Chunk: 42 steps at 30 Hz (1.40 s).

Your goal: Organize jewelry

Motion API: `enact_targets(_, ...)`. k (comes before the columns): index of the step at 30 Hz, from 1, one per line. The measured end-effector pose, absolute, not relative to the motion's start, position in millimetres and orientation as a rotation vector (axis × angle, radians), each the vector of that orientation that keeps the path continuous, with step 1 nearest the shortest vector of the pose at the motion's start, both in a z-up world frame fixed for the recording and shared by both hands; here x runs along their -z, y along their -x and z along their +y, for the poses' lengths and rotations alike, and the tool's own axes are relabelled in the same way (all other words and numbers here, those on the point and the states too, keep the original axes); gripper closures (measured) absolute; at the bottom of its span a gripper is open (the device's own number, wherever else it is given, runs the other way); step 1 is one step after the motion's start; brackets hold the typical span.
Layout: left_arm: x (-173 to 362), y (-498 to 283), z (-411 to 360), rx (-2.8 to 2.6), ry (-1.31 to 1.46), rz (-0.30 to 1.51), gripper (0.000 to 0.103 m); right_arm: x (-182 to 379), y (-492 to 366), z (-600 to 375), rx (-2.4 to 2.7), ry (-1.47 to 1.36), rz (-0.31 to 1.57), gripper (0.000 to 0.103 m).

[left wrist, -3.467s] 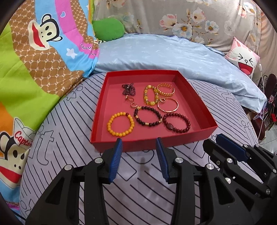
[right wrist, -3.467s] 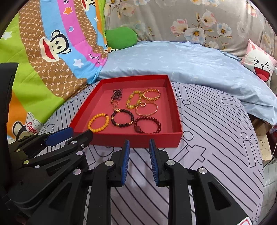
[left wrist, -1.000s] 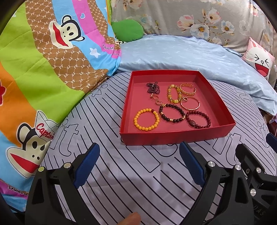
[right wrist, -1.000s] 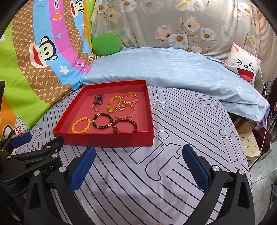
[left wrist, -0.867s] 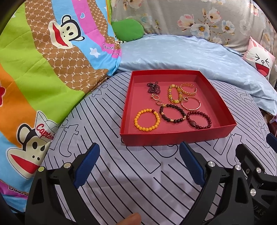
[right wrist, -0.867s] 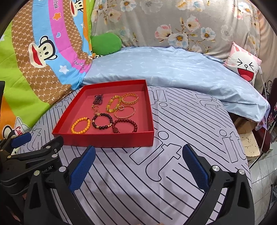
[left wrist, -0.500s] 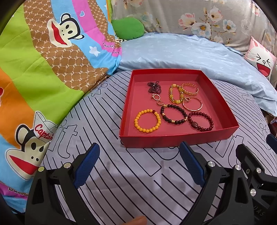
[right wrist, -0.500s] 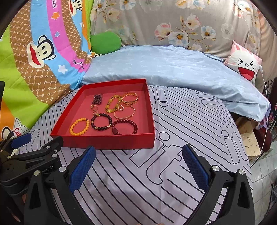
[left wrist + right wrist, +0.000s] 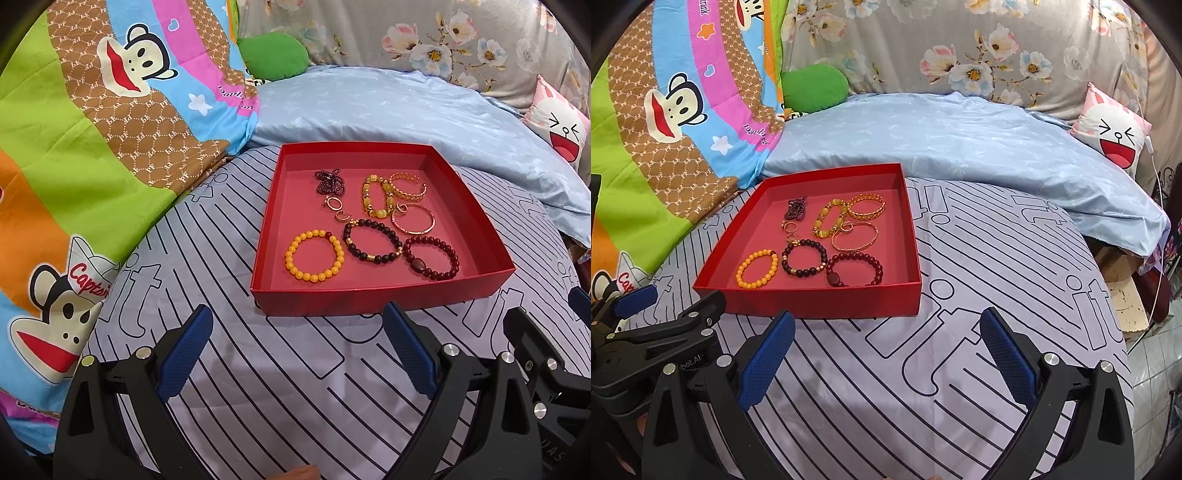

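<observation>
Tray [image 9: 373,302] lying ahead of both grippers, jewelry inside; left gripper [image 9: 295,354] sitting nearer, right gripper [image 9: 882,354] facing bare sheet [image 9: 997,258]; both jaws spread wide, empty.

A striped bed sheet [image 9: 258,369] carries a red tray [image 9: 369,299] and a blue quilt [image 9: 406,110].

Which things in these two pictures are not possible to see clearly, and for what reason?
- Small gold rings in the red tray: too small in both views to tell rings from earrings.
- Dark purple beads: bunched up, so necklace or bracelet is unclear.
- Dark red bracelet, right wrist view: its near edge is hidden by the tray's front wall.
- Right gripper, left wrist view: cut off by the right edge.
- The hands holding the left gripper and the right one: out of frame.
</observation>
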State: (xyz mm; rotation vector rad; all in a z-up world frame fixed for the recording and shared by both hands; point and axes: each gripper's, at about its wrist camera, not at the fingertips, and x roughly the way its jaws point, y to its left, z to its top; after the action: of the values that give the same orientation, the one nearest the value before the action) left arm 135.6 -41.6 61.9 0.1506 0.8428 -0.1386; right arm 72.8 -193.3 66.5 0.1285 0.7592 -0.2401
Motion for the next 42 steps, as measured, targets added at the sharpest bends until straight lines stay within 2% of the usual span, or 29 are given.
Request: enact_targets(42,-61.8,-140.2,-39.9,0.128,-0.145,0.842,0.018,-61.4,-78.1,-192.9,0.238,-0.121,0.765,0.006)
